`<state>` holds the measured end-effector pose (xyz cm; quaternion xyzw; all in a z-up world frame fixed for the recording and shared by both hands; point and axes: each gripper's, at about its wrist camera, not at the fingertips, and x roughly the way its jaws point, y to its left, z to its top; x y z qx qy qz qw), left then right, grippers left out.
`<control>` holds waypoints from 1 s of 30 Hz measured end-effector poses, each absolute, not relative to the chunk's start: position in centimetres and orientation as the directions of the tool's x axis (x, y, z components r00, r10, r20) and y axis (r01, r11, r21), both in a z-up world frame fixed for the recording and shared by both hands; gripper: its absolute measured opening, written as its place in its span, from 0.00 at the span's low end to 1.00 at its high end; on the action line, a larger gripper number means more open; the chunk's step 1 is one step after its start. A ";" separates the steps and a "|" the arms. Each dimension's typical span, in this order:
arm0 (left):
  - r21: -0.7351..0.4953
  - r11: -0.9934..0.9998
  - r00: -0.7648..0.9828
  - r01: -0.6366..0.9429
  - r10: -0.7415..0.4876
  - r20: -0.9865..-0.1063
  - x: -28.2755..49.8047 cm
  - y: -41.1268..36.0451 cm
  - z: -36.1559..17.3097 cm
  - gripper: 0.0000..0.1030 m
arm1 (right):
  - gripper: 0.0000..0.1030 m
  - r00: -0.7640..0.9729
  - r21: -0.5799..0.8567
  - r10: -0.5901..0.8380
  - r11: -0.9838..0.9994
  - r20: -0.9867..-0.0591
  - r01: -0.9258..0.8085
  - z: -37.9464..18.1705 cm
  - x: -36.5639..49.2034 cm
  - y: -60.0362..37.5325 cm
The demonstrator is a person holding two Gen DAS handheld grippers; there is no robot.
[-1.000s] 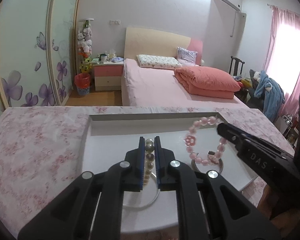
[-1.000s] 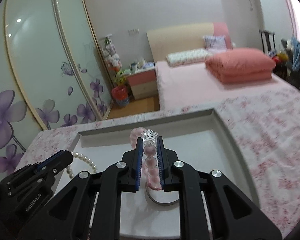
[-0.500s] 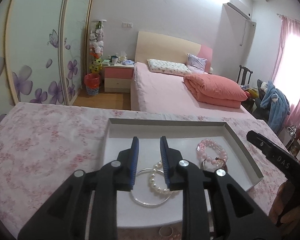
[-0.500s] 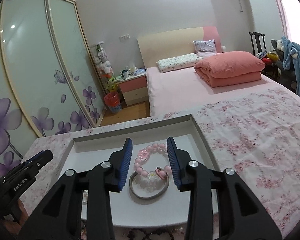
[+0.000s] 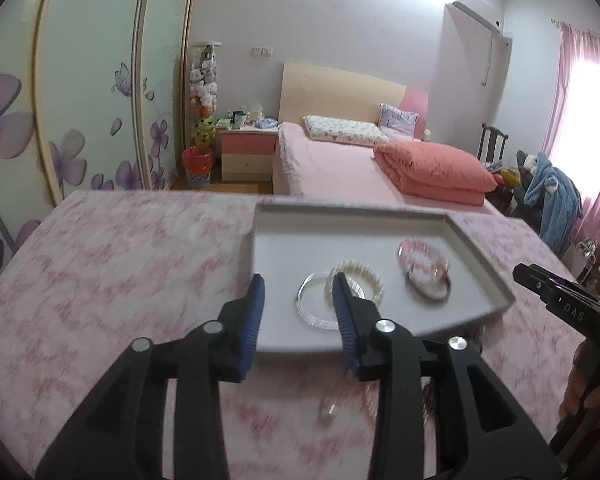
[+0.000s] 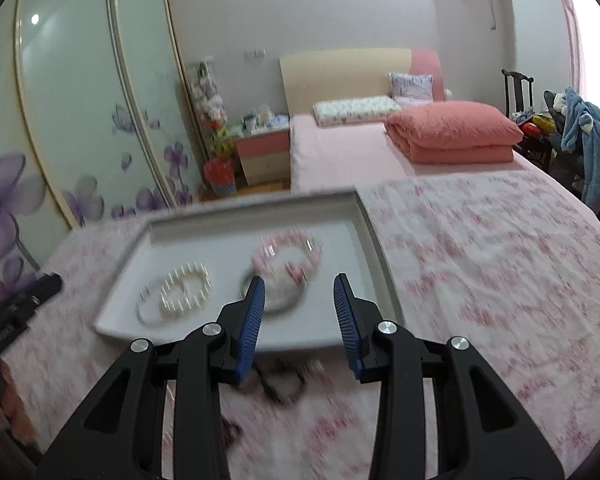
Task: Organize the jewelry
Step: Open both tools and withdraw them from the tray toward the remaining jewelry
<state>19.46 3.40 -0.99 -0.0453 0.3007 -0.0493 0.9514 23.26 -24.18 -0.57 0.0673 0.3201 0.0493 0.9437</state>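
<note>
Now both tools, left tool (image 5: 298, 308) and right tool (image 6: 299, 307), gape empty near the white tray (image 5: 484, 276), where pearl bracelet (image 5: 356, 280) and pink bead bracelet (image 6: 288, 256) lie paired over bangles, probably sorted.

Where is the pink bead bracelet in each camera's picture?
Left wrist view: the pink bead bracelet lies in the white tray, right of centre, right of the pearl bracelet.
Right wrist view: the pink bead bracelet lies mid-picture, just beyond the open right gripper.
Shared landmark: the white tray.
</note>
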 end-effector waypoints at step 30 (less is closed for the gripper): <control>-0.114 0.982 0.719 0.147 -0.186 -0.670 15.2 2.7 -5.6 0.57 | 0.05 0.633 0.042 0.039 0.999 -0.773 -0.011 -7.3 22.8 -24.0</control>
